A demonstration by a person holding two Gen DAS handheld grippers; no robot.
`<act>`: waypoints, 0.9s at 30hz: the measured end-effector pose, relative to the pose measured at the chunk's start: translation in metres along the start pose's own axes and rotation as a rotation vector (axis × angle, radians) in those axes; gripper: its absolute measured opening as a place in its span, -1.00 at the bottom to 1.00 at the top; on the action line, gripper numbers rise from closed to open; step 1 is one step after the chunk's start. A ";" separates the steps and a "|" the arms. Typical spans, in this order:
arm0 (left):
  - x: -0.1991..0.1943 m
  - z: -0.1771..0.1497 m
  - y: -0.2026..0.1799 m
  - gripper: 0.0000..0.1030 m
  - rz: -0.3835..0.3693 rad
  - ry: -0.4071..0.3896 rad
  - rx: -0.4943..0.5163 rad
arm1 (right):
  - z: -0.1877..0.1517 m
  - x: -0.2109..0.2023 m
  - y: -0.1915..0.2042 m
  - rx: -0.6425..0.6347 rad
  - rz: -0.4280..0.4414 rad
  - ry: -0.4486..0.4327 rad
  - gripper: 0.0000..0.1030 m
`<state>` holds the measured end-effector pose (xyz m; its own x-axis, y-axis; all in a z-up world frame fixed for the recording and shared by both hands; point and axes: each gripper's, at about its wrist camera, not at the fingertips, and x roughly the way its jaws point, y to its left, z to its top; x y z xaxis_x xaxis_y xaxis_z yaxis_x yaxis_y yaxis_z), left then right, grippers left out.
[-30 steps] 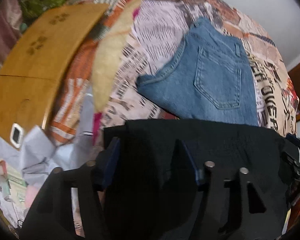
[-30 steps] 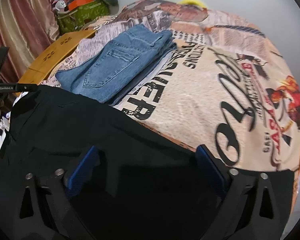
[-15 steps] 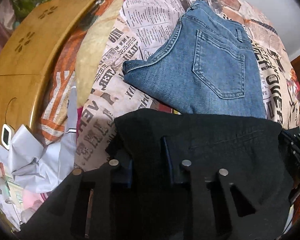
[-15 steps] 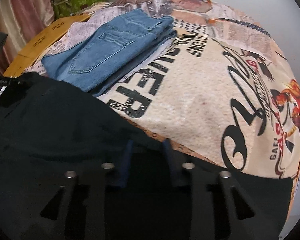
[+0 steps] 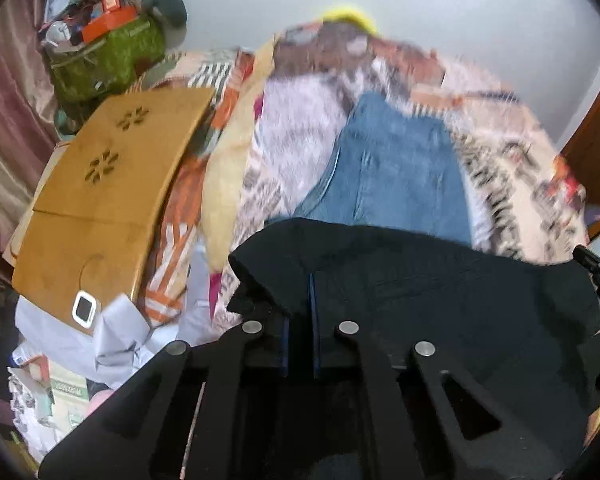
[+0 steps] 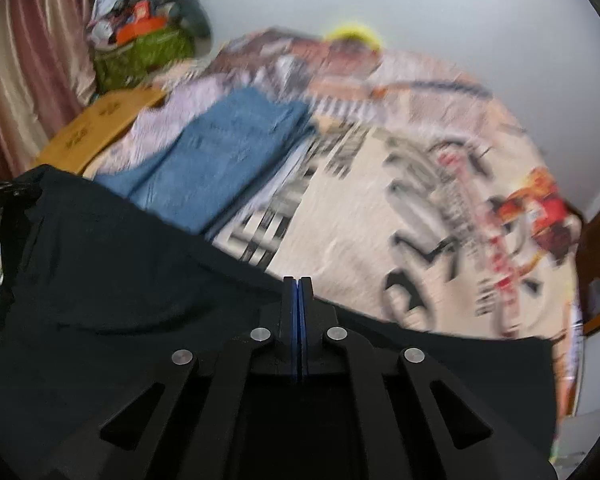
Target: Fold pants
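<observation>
Black pants (image 5: 440,292) stretch between my two grippers, raised over the near edge of the bed; they also fill the lower left of the right wrist view (image 6: 100,280). My left gripper (image 5: 300,312) is shut on a bunched corner of the black pants. My right gripper (image 6: 297,292) is shut on the pants' upper edge, with the fabric draped under the fingers. A folded pair of blue jeans (image 5: 392,176) lies on the bed beyond, and shows in the right wrist view (image 6: 228,156) too.
The bed has a newspaper-print cover (image 6: 420,184). A wooden lap table (image 5: 108,184) lies at the left with a small white device (image 5: 85,308) on it. A green bag (image 5: 108,60) with clutter stands by the curtain. White cloth and papers (image 5: 112,340) lie below.
Both grippers went from open to shut on the black pants. Both views have tilted up and back, showing the wall and more of the room; the pants are lifted.
</observation>
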<state>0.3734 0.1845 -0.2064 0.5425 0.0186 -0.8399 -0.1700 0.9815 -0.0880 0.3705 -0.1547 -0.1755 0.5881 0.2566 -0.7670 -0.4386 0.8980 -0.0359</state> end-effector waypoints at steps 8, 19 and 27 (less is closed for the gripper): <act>-0.032 -0.007 -0.001 -0.88 -0.006 -0.042 0.009 | 0.007 -0.036 0.007 -0.036 0.027 -0.026 -0.96; 0.007 -0.009 0.008 -0.88 -0.001 -0.010 -0.024 | -0.004 0.026 0.028 -0.242 0.008 0.070 0.10; 0.049 -0.003 0.016 -0.89 0.016 0.022 -0.022 | 0.009 0.085 0.014 -0.165 0.118 0.152 0.09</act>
<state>0.3946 0.2000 -0.2504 0.5217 0.0301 -0.8526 -0.1969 0.9766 -0.0860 0.4198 -0.1170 -0.2353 0.4225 0.2883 -0.8593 -0.6106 0.7912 -0.0348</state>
